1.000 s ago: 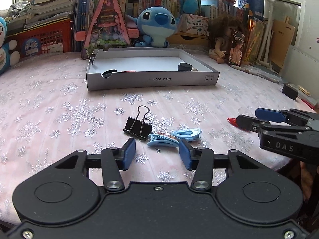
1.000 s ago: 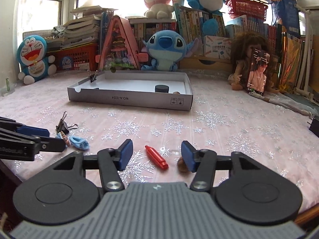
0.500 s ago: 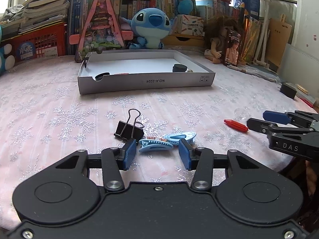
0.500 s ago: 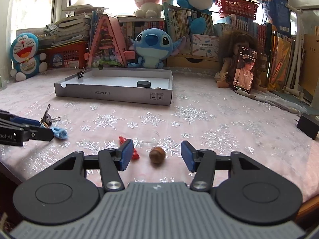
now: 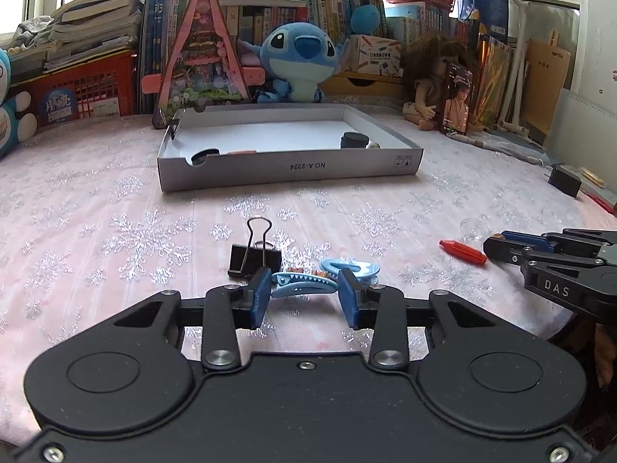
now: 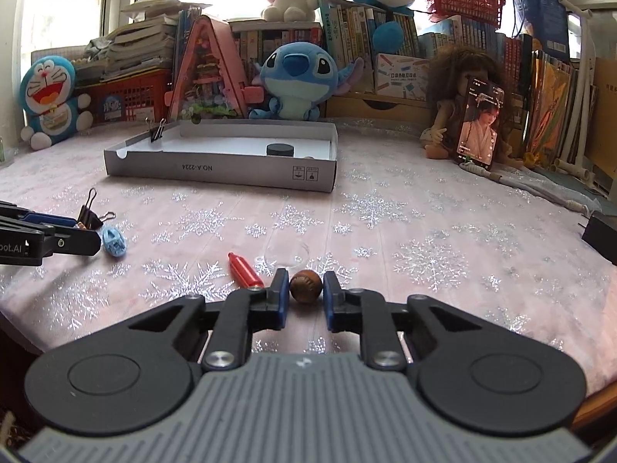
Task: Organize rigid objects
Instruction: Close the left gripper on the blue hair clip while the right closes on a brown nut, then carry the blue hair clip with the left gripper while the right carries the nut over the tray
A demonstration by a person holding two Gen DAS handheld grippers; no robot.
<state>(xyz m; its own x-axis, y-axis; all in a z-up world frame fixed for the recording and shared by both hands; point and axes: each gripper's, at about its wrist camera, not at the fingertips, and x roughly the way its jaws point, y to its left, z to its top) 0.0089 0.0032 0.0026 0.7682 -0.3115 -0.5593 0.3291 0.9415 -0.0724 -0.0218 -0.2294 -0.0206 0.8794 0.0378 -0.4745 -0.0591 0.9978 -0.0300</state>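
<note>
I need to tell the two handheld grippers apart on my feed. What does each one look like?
Both are black two-finger tools with blue pads on angular linkage arms, silver pivot screws and two round discs on the body. The left gripper has a smooth black body and white lettering ending "oot.AI" on its side. The right gripper has a ribbed grey body and white letters "DAS" on its side. No cables or sleeves show.

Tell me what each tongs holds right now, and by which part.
Right tongs: shut on the brown nut, pads on its two sides. Left tongs: closing around the blue hair clip, at its two ends; no firm hold visible yet.
</note>
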